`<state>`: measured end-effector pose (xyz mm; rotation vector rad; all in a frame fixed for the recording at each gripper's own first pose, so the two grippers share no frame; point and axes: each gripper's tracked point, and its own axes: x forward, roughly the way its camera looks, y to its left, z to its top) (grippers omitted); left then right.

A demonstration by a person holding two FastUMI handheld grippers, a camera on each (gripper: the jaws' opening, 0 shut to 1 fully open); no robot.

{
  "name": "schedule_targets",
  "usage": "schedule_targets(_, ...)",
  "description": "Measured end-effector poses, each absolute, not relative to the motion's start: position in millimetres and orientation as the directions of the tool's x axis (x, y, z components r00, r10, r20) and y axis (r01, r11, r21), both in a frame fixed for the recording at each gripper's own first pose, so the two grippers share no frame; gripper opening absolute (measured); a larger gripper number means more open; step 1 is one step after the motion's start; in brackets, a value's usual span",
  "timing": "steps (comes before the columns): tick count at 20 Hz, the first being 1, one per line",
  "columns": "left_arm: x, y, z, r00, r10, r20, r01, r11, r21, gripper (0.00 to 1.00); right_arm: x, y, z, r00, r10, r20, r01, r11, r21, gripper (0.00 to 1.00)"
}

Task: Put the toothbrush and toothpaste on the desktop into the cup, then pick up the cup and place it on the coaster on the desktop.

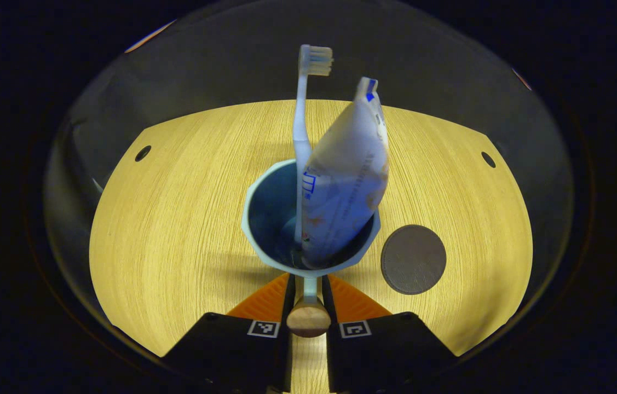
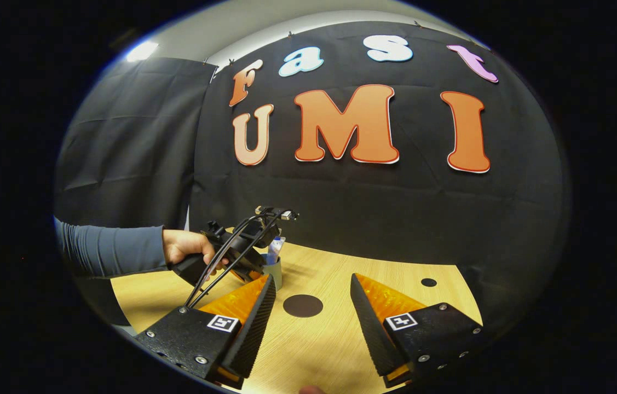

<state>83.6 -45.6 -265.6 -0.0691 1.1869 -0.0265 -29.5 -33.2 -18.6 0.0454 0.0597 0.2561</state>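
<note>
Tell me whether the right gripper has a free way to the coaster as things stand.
Probably yes. The right gripper is open and holds nothing, and the coaster lies bare on the desktop just ahead between its fingers; the cup stands off to one side.

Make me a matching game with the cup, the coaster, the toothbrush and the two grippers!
Things:
1. toothbrush
2. coaster
3. left hand-held gripper
4. right hand-held gripper

States:
A. open, holding nothing
B. standing in the cup, bristles up
C. bare, beside the cup
D. shut on the cup's handle

Pairs: 1-B, 2-C, 3-D, 4-A
</note>
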Motion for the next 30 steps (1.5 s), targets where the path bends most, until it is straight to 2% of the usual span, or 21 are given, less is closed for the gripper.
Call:
schedule_targets(9, 86, -46, -267, 0.424, -0.068, -0.903, -0.008, 0.997, -0.079, 0.24, -32, -49, -27, 0.972, 0.228, -0.050, -0.223, 0.971, 0.083, 0.83)
schedule_targets(16, 89, -55, -250, 0.475, -0.089, -0.875, 0.056, 0.996, -0.071, 0.24, -38, -60, -29, 0.979, 0.195, -0.051, -0.190, 0.977, 0.093, 0.83)
schedule_targets(30, 86, -80, -282, 0.450, -0.165, -0.877, 0.200, 0.977, -0.081, 0.23, -60, -103, -49, 0.992, 0.102, -0.069, -0.093, 0.987, 0.129, 0.83)
